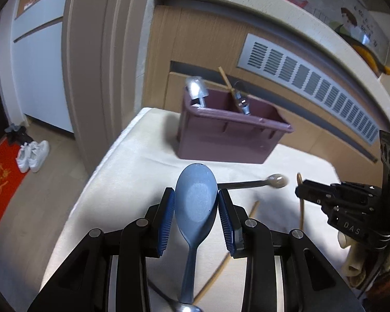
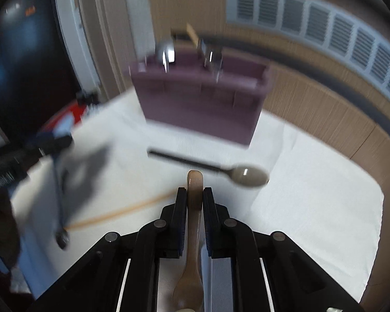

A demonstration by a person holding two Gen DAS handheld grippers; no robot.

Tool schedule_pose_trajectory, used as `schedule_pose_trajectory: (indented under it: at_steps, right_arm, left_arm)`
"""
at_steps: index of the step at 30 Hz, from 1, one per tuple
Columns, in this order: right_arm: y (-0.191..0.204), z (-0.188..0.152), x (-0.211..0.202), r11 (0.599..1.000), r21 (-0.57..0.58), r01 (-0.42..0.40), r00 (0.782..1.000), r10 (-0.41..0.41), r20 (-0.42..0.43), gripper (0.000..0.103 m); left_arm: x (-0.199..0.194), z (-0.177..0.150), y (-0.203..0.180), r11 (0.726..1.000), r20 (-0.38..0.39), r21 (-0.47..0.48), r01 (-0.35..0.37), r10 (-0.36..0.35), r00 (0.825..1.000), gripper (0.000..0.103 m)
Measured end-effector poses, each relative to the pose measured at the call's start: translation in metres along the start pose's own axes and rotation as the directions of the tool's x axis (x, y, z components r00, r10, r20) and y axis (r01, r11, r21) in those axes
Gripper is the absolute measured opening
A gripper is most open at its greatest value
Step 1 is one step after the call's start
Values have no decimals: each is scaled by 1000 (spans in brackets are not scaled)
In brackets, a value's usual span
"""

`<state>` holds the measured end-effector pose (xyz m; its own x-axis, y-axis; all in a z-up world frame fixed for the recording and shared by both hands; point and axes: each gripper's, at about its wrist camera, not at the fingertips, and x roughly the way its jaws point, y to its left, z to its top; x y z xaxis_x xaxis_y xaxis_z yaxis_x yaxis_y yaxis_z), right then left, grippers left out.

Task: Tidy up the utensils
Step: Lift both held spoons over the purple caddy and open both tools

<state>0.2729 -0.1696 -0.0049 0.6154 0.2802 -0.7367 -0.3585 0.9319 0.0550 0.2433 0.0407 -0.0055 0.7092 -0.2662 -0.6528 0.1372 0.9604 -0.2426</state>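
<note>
White-clothed table w/ purple bin straight ahead of both grippers: left gripper pinches blue spoon bowl-forward, right gripper clamps brown spoon handle-forward, long axes aimed binward, neither clearly nearer.

- Left wrist view: evenly lit, soft daylight, mostly sharp; slight smear on the purple bin and the utensils standing in it.
- Right wrist view: dimmer, heavy motion blur across the bin, the vent grille and the left side; only the black fingers near the lens stay crisp.
- Soft shadows fall on the white desk cloth.
- A small glint sits on the spoon bowl.
- Both views bend strongly outward, with dark vignetted corners.
</note>
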Motion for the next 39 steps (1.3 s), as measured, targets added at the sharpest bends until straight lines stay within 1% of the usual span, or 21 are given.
schedule_pose_trajectory:
  at_steps: [5,8,12,14,15,16,17,18,19,20,21,22,23,25,27,29,31,33,35,38,39]
  right_arm:
    - [1,7,-24,1000,3,-21,994,21,111,12]
    - [1,12,-27,1000,8,-28,990,26,136,12]
    - [1,10,-37,999,16,-34,985,30,168,12]
    - [1,15,-43,999,19,-32,981,28,194,12]
    - [0,19,-47,999,18,-28,977,24,211,12]
    - [1,28,-55,1000,15,-22,971,17,238,12]
    - [1,42,-68,1000,6,-13,961,11,278,12]
    - [1,57,-83,1000,-4,0,946,1,325,12]
    - [2,73,-97,1000,-13,20,926,-13,376,12]
    - [1,91,-112,999,-19,43,901,-30,432,12]
    - [0,108,-123,998,-14,56,878,-43,476,12]
    - [-3,123,-131,998,-5,58,862,-48,505,12]
    - [-7,137,-136,999,2,54,848,-46,528,12]
    - [-12,156,-137,998,13,57,829,-54,557,12]
    - [-17,166,-124,998,15,63,819,-60,571,12]
    - [-22,167,-105,997,24,67,818,-69,571,12]
    - [-29,164,-86,997,47,65,824,-80,561,12]
    - [-33,161,-62,996,63,59,838,-83,539,12]
    - [-36,160,-39,995,66,76,852,-100,514,12]
    - [-38,153,-12,993,55,102,868,-116,483,12]
    - [-39,151,-4,993,52,105,877,-117,467,12]
  left_arm:
    - [-12,5,-18,999,30,32,24,-24,999,35]
    - [-17,8,-29,998,40,54,28,-30,999,35]
    - [-21,16,-38,997,55,66,44,-48,997,34]
    - [-30,31,-44,995,85,77,58,-65,994,34]
    - [-37,44,-49,994,114,87,69,-79,990,34]
    - [-49,63,-55,991,156,106,85,-101,983,34]
    - [-58,77,-60,988,190,121,93,-115,975,34]
    - [-69,97,-66,985,234,140,101,-132,963,34]
    - [-76,113,-70,983,262,151,107,-144,954,34]
    - [-82,131,-73,981,290,154,115,-156,944,34]
    - [-86,148,-74,981,311,146,127,-168,936,34]
    - [-86,160,-73,981,320,138,140,-178,930,34]
    - [-85,171,-71,980,327,129,154,-189,926,34]
    - [-77,185,-66,980,341,116,162,-192,920,34]
    - [-62,190,-58,980,346,99,172,-196,917,34]
    - [-40,192,-50,978,328,76,195,-209,921,34]
    - [-13,189,-41,975,295,49,217,-222,929,34]
    - [12,185,-35,974,257,27,225,-224,940,34]
    - [35,181,-29,974,231,4,226,-221,947,34]
    - [57,176,-25,976,193,-12,220,-213,958,34]
    - [65,173,-26,976,177,-11,219,-214,961,34]
